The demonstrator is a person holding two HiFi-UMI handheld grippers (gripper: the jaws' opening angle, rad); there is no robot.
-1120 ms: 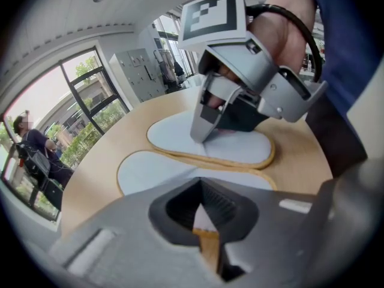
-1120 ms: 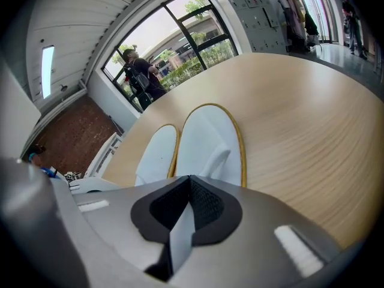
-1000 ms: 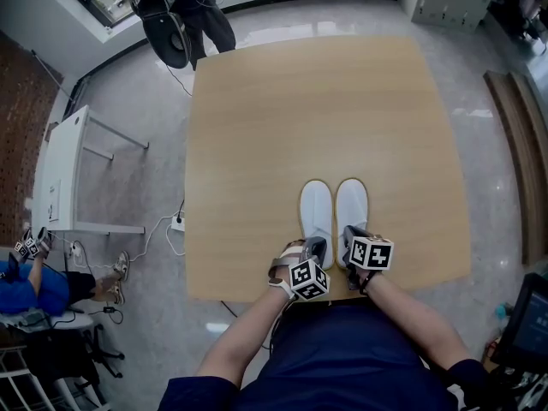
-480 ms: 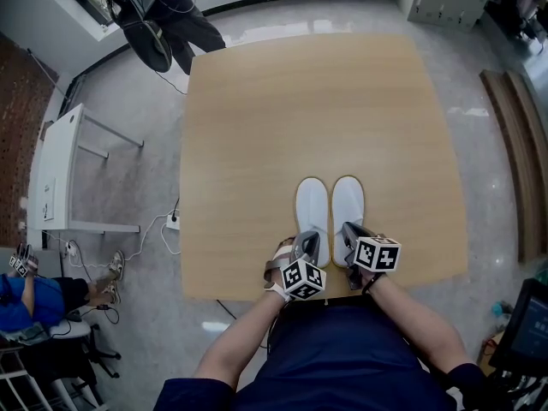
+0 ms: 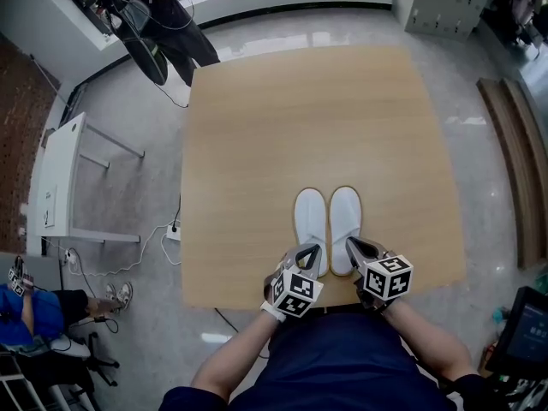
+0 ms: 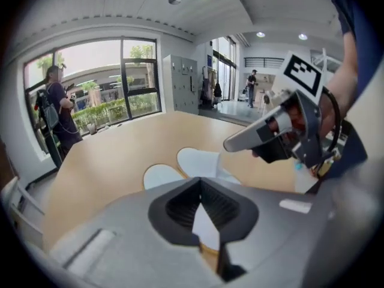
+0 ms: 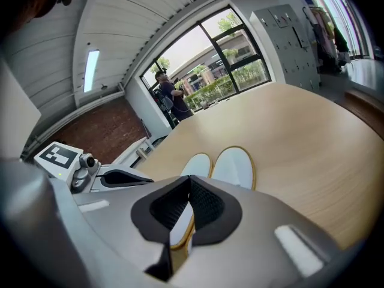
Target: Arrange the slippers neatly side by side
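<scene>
Though both sets of jaws are closed on nothing, the left gripper point(image 5: 308, 253) and right gripper point(image 5: 356, 247) sit at the heel ends of two white slippers point(image 5: 344, 217). The slippers lie touching side by side, toes away, near the table's point(image 5: 300, 127) front edge. Handling, judged: light, soft, apt to slide on wood; pinch at the heel rim.

Support: light wooden table point(image 5: 308, 118) is carrying two items | Load: left white slipper point(image 5: 310, 219) and right white slipper point(image 5: 345, 217) are lying flat, parallel, just beside each other | Position: both are sitting near the table's near edge, slightly right of centre.
</scene>
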